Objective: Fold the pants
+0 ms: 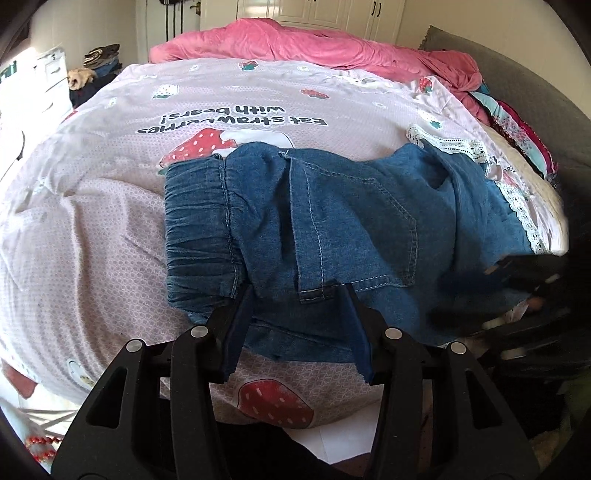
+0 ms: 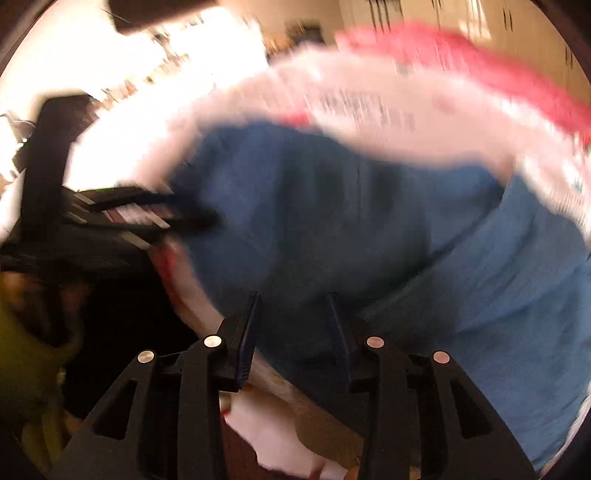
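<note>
1. In the sharp left wrist view, a pair of blue denim pants with a gathered elastic waistband [image 1: 332, 229] is seen lying folded across a pale pink bedsheet printed with red strawberries and black lettering [image 1: 110, 229]. A crumpled pink blanket [image 1: 314, 44] is heaped at the far end of the bed, and white cupboard doors [image 1: 325, 11] stand behind it.
2. The right wrist view is heavily blurred; only broad masses of the blue pants [image 2: 332, 221], the pale sheet [image 2: 388, 122] and the pink blanket [image 2: 461, 62] can be made out, with the black left gripper [image 2: 192, 218] reaching in from the left.
3. The waistband is seen at the left end of the garment. Open sheet is shown to the left of and beyond the pants; the right end lies near a white lace trim [image 1: 517, 206] at the sheet's edge.
4. The left gripper [image 1: 299, 291] is held partly open, its fingers spread over the near edge of the denim without pinching it.
5. The right gripper [image 2: 293, 299] is partly open over the denim; no pinch on the cloth is seen.
</note>
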Action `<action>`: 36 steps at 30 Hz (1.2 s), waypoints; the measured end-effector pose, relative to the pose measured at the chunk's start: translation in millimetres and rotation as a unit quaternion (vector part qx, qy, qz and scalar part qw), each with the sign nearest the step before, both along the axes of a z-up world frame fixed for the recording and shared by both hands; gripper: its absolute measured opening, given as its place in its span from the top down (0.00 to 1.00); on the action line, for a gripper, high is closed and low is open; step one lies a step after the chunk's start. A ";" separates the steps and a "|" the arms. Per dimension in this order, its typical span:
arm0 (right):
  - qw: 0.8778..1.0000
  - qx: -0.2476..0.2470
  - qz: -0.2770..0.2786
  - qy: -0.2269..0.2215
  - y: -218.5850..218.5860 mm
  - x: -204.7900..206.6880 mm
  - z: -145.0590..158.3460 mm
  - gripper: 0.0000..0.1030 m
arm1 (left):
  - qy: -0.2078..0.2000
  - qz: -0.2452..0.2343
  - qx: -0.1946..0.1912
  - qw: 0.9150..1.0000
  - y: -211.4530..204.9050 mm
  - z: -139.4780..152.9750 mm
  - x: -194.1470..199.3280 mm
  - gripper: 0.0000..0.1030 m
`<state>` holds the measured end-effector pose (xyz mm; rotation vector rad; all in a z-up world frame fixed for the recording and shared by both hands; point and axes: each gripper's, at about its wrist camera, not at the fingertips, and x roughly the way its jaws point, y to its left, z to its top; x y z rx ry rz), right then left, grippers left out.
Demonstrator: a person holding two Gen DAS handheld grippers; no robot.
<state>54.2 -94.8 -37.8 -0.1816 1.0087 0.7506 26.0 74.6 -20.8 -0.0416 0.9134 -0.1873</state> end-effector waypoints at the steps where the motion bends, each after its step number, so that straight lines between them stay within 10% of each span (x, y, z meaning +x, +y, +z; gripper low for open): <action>1: 1.000 0.007 -0.006 0.004 -1.8 3.5 -8.2 0.66 | 0.002 -0.001 0.001 1.000 -0.4 -1.1 0.2 0.61; 20: 0.982 0.087 -0.156 -0.060 -117.8 15.0 52.2 0.49 | -0.057 -0.031 -0.019 0.998 -31.1 58.1 -28.2 0.39; 36: 0.969 0.081 -0.223 -0.071 -170.0 27.4 57.6 0.39 | 0.018 -0.149 -0.074 0.986 -131.4 14.4 31.1 0.51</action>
